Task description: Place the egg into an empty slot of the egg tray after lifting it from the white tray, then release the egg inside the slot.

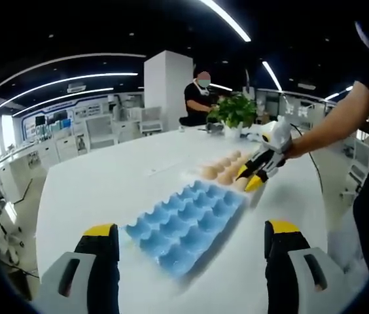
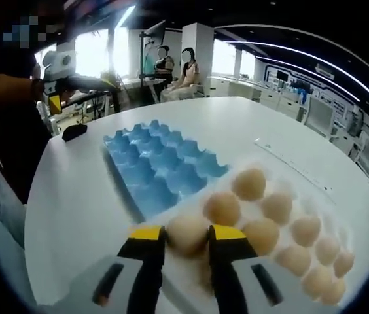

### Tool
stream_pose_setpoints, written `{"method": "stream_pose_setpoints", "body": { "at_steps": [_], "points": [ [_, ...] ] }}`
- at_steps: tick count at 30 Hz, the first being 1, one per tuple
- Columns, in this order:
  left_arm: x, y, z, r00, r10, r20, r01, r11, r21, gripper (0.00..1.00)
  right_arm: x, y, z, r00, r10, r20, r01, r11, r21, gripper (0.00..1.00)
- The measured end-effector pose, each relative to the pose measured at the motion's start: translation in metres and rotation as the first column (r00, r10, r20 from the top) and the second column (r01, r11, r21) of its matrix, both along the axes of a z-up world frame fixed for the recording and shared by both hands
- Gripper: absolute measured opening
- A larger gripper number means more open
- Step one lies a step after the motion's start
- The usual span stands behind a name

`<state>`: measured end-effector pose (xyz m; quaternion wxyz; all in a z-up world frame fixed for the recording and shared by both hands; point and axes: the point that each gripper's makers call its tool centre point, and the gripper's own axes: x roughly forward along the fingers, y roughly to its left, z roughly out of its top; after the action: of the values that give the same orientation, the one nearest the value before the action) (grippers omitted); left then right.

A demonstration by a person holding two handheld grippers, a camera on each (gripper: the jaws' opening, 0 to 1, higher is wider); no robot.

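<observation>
The right gripper (image 2: pixel 179 243) has its yellow-tipped jaws on either side of the nearest egg (image 2: pixel 186 233) at the near edge of the white tray (image 2: pixel 315 222). The jaws look closed onto it, tips touching its flanks, but the egg seems to sit in its cup, not yet lifted. That's a judgement; the contact itself is slightly blurred.

Key relation: the blue egg tray (image 2: pixel 158 167) lies just beyond and to the left of the held egg in the right gripper view, its near corner right next to the white tray, approx touching. All its slots look empty, so the nearest corner slot is the short hop: up, a little fwd-left, down. The tray's long axis runs away from the gripper toward the far-left table edge. The right hand is clearly the nearer one; the egg is already between its jaws.

The left gripper (image 1: pixel 191 241) hangs over the table (image 1: pixel 106 176) w/ jaws wide apart, nothing between them, blue egg tray (image 1: pixel 188 226) just ahead of it.

View differences: the left gripper view gives the side-on look, w/ the right gripper (image 1: pixel 255 175) reaching down at the row of eggs (image 1: pixel 222 171) past the far end of the blue tray, plus the person's forearm and a potted plant (image 1: pixel 237 111) behind. It can't show the grip itself, too small. The right gripper view shows the grip close up and approx ten more eggs in the white tray, and the left gripper (image 2: pixel 63 82) far off at top left.

Risk, imo: squeezing too hard, or clipping the neighbour egg (image 2: pixel 222 208) on the lift.
</observation>
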<state>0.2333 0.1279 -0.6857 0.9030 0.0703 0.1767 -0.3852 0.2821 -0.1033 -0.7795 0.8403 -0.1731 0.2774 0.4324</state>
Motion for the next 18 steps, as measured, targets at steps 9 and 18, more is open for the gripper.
{"method": "stream_pose_setpoints", "body": {
  "at_steps": [9, 18],
  "points": [
    [0.0005, 0.0013, -0.0015, 1.0, -0.001, -0.002, 0.001, 1.0, 0.004, 0.94, -0.0008, 0.0002, 0.0003, 1.0, -0.009, 0.0, 0.009, 1.0, 0.004, 0.27],
    [-0.0007, -0.0019, 0.0002, 1.0, -0.013, 0.001, 0.013, 1.0, 0.011, 0.94, -0.0031, -0.0016, 0.004, 1.0, -0.019, 0.01, 0.019, 1.0, 0.018, 0.27]
  ]
}}
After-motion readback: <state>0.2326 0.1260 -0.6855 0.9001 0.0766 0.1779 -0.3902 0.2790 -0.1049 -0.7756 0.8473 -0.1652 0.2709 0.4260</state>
